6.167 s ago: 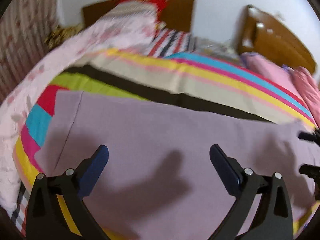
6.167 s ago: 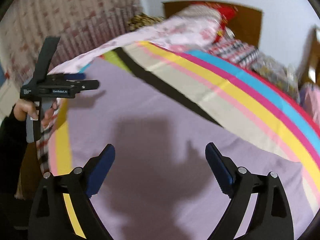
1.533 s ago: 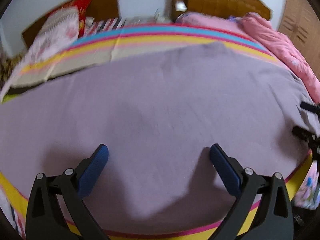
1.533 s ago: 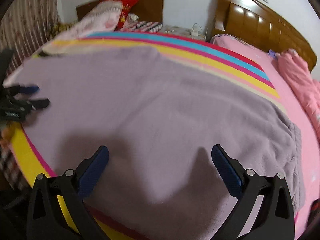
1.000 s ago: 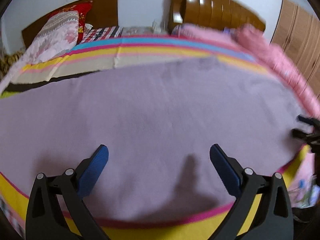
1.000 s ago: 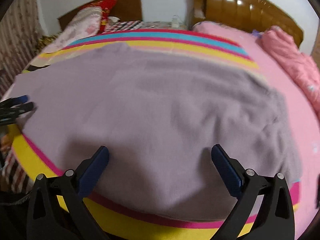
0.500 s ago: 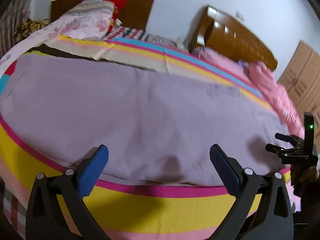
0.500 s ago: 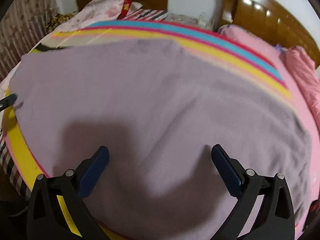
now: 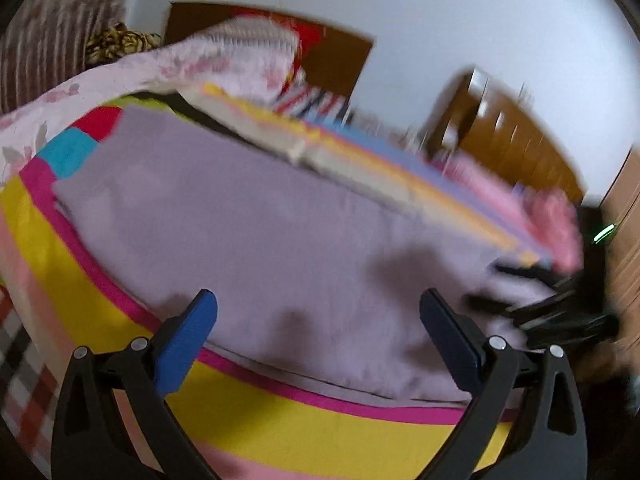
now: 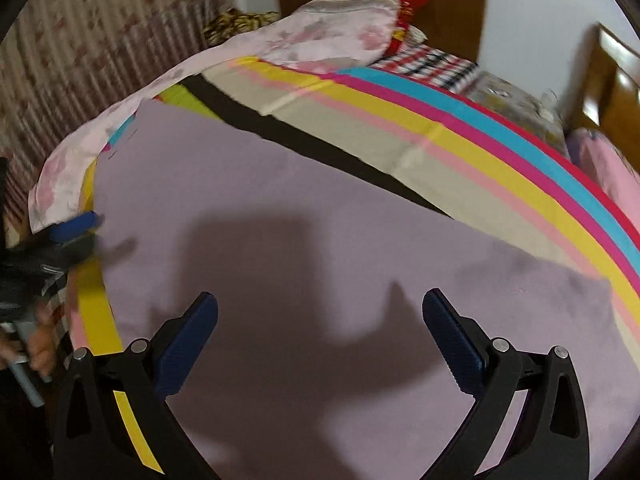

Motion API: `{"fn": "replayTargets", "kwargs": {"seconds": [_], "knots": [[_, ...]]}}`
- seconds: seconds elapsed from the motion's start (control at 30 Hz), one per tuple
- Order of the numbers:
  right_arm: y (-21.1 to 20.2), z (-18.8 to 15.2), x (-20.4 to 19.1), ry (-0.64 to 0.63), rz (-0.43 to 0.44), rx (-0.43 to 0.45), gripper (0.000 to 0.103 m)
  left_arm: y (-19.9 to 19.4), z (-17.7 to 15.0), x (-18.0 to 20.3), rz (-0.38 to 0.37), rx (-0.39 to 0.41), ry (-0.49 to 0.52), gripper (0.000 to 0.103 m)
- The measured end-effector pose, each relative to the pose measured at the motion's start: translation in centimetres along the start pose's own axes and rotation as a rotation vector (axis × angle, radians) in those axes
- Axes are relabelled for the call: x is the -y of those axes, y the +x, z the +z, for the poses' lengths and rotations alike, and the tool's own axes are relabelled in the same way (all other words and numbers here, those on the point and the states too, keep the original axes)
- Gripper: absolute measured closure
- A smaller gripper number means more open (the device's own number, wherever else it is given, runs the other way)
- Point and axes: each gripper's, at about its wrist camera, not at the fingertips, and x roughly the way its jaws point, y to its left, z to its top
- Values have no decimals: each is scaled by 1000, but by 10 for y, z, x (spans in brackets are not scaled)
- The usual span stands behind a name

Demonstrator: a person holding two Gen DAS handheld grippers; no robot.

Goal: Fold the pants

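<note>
Lilac pants (image 9: 260,232) lie flat across a striped bedsheet (image 9: 280,412), filling most of the right wrist view (image 10: 320,220). My left gripper (image 9: 318,332) hovers open over the pants' near edge, nothing between its blue pads. My right gripper (image 10: 320,336) is open above the middle of the cloth, casting a shadow on it. In the left wrist view the right gripper (image 9: 486,284) shows blurred at the pants' right end, jaws apart. In the right wrist view the left gripper (image 10: 78,230) sits at the pants' left edge, with a hand (image 10: 40,348) on its handle.
A pink floral quilt (image 10: 168,76) and pillows (image 10: 352,4) lie at the bed's far left. Wooden headboards (image 9: 512,148) stand against the white wall. A patterned curtain (image 10: 80,40) hangs on the left, and pink bedding (image 10: 612,168) lies to the right.
Both views have swung left toward the pants' left end. The right gripper now sits closer over the right end of the cloth. Both grippers remain open.
</note>
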Motion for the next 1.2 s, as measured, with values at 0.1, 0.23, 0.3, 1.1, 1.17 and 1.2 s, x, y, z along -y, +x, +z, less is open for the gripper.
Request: {"fn": "replayTargets", "kwargs": {"seconds": [0.1, 0.23, 0.3, 1.1, 1.17, 1.2], "knots": [[15, -8, -4, 23, 5, -15, 5, -15, 3, -49, 29, 29, -166, 2], [19, -9, 2, 32, 17, 6, 4, -16, -6, -118, -34, 21, -421, 2], [18, -9, 1, 29, 13, 7, 4, -14, -6, -130, -87, 33, -464, 3], [25, -5, 0, 16, 0, 4, 4, 29, 2, -179, -289, 79, -689, 47], [25, -5, 0, 16, 0, 4, 4, 34, 8, -181, -287, 89, -683, 47], [25, -5, 0, 15, 0, 4, 4, 36, 9, -184, -287, 93, -684, 47]]}}
